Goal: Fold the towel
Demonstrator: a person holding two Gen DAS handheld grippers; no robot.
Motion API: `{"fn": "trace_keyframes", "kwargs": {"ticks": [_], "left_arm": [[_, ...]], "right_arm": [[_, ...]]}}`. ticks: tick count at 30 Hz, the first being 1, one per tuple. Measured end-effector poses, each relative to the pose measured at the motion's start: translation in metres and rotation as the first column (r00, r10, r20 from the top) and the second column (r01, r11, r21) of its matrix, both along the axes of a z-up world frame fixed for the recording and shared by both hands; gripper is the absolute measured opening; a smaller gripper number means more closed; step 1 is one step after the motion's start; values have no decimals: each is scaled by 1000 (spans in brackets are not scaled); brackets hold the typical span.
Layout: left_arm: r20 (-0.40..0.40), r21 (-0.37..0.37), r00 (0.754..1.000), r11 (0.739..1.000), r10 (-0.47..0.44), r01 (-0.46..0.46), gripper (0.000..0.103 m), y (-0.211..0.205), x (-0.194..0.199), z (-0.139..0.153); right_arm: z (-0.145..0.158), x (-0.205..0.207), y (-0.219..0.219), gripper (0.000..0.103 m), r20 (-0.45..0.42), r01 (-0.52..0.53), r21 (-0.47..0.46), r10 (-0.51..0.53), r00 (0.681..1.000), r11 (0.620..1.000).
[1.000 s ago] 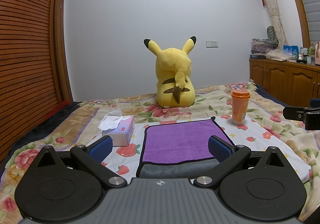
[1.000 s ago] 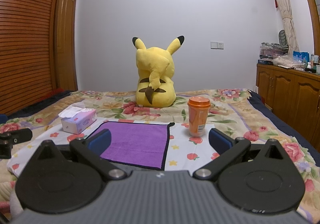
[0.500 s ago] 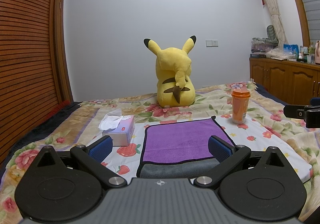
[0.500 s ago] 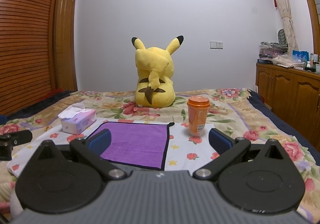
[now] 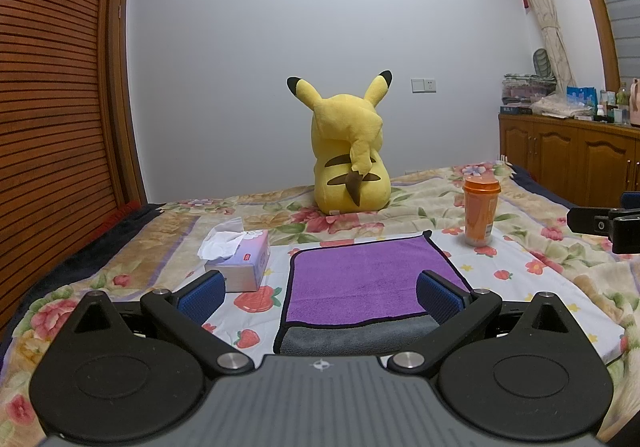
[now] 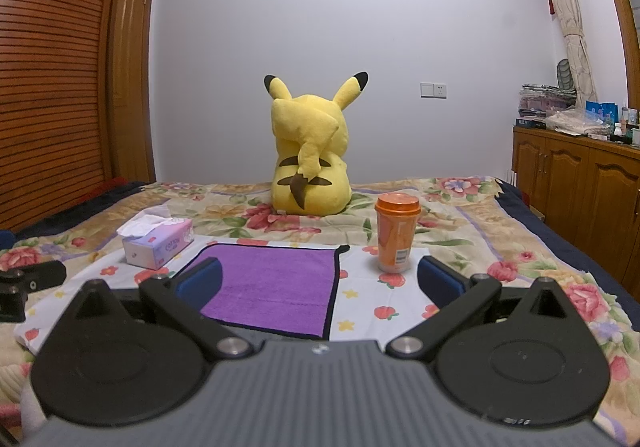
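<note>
A purple towel with a black hem lies flat on the bed, its grey underside turned up along the near edge. It also shows in the right wrist view. My left gripper is open and empty, held just short of the towel's near edge. My right gripper is open and empty, near the towel's near right part. The right gripper's tip shows at the left view's right edge; the left gripper's tip shows at the right view's left edge.
A tissue box stands left of the towel. An orange cup stands at its far right corner. A yellow plush toy sits behind. The bed has a floral cover. A wooden cabinet stands at the right.
Both views have shifted very slightly. The towel and the other objects lie as before, and both grippers stay open.
</note>
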State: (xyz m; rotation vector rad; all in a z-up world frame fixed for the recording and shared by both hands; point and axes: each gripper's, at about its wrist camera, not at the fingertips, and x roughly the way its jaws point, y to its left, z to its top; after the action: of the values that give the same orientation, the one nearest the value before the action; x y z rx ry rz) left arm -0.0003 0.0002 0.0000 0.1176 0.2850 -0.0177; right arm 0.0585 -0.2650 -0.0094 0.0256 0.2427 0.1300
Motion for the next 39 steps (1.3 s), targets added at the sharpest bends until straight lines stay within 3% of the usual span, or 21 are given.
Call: {"fn": "trace_keyframes", "kwargs": {"ticks": [29,39], "left_arm": [[-4,5,1000,1000,0,0,103,0,0,0],[-69,22,998,1000,4,-3,103,1,6,-10]], "right_arm": [[-2,0,0,103,-1,-2,2,2,1000,1000],[-3,4,7,103,-23,-11,-7,11,1000,1000]]}}
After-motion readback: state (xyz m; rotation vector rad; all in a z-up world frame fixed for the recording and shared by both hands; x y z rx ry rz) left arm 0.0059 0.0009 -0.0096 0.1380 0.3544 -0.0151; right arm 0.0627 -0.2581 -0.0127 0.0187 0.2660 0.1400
